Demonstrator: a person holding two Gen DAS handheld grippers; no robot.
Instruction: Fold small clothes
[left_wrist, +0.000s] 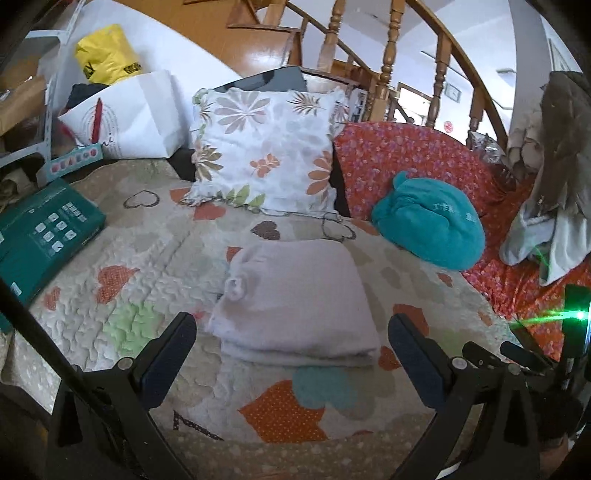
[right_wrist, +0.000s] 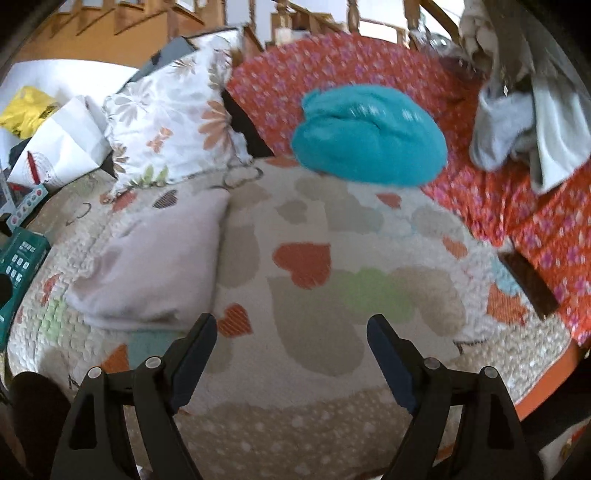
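Right wrist: quilt (right_wrist: 314, 229) bare between folded garment (right_wrist: 155, 258), teal bundle (right_wrist: 369, 136).

Heart-patterned quilt (left_wrist: 155, 280) over the bed, folded pale lilac garment (left_wrist: 295, 295) mid-quilt, floral pillow (left_wrist: 266, 147) at far edge, teal box (left_wrist: 44, 232) at left edge, teal bundle (left_wrist: 432, 225) toward far right corner

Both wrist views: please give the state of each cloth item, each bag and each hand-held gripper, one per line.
Pale pink garment: folded, lying flat on the quilt.
Teal garment: bunched up, not folded.
Grey-white clothes: loose heap, unfolded.
Floral cushion: upright, leaning back.
White paper bag: standing, open at the top.
Left hand-held gripper: open, empty.
Right hand-held gripper: open, empty.
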